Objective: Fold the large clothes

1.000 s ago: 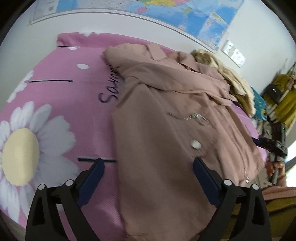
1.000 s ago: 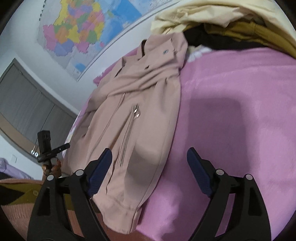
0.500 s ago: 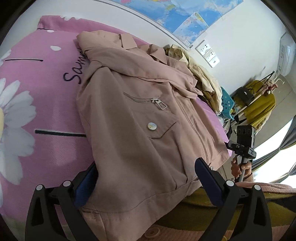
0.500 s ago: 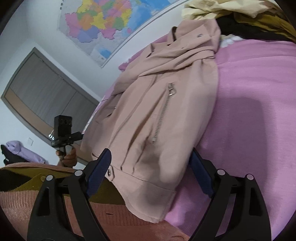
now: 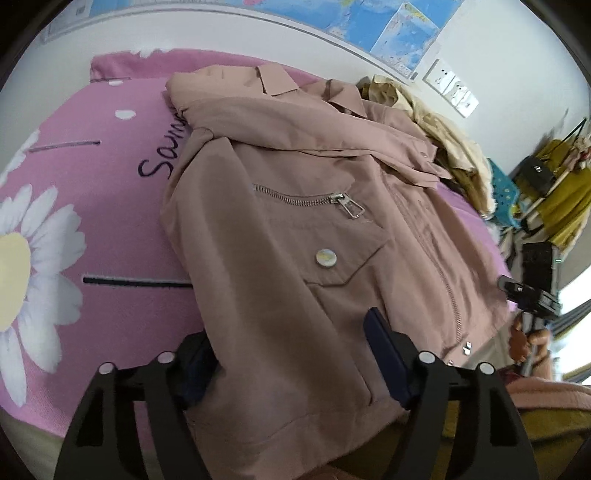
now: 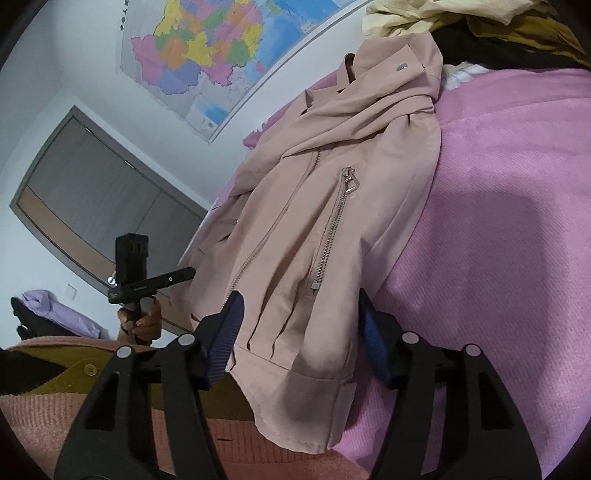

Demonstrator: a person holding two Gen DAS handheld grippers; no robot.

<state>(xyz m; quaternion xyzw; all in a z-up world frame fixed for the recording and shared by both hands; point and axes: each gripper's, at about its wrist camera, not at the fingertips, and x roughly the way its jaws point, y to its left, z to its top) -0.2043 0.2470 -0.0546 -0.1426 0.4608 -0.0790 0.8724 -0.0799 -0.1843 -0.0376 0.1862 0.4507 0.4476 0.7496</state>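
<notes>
the pink jacket [image 5: 295, 229] lies at the bed's [image 5: 110, 221] near edge, its hem between the wide-open fingers of my left gripper [image 5: 291, 354] and right gripper [image 6: 299, 332], neither squeezing it.

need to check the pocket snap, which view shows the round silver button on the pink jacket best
The left wrist view: the round silver snap button sits centred on the pink jacket pocket flap, facing the camera. The right wrist view doesn't show it; that side of the jacket is foreshortened.

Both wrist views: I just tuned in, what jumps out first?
A dusty-pink jacket lies spread front-up on the pink daisy-print bedspread, its silver chest zipper and snap button catching the eye. The left gripper and right gripper each straddle the jacket's bottom hem, jaws open. A heap of other clothes sits beyond its collar.
</notes>
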